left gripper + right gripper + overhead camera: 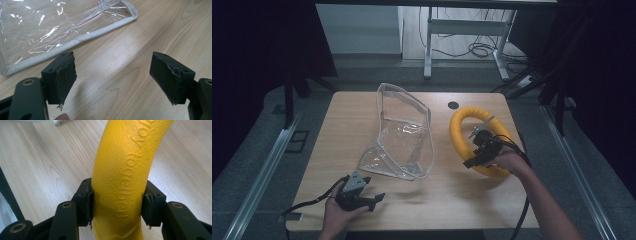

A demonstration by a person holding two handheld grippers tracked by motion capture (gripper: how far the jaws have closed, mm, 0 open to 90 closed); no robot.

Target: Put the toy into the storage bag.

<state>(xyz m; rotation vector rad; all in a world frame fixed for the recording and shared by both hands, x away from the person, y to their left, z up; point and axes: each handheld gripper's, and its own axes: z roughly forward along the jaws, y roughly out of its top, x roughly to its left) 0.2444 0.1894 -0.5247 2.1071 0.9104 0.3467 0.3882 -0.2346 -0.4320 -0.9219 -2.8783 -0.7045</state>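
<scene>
Dark curtains ring a wooden table. Right of the clear bag, the right gripper clamps a yellow ring lying flat, its longer span running front to back. Likely next: lift it bagward. Left gripper gapes empty near the bag's front.

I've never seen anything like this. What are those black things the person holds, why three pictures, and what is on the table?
No machine here: a person holds a pair of black hand-held tongs in each hand. One picture looks down from above the wooden table; the other two come from small cameras riding on each pair. The left tongs are open over bare wood, near a clear plastic bag with pale edging. The right tongs are shut on a yellow foam ring with raised lettering, which lies on the table's right side.
</scene>
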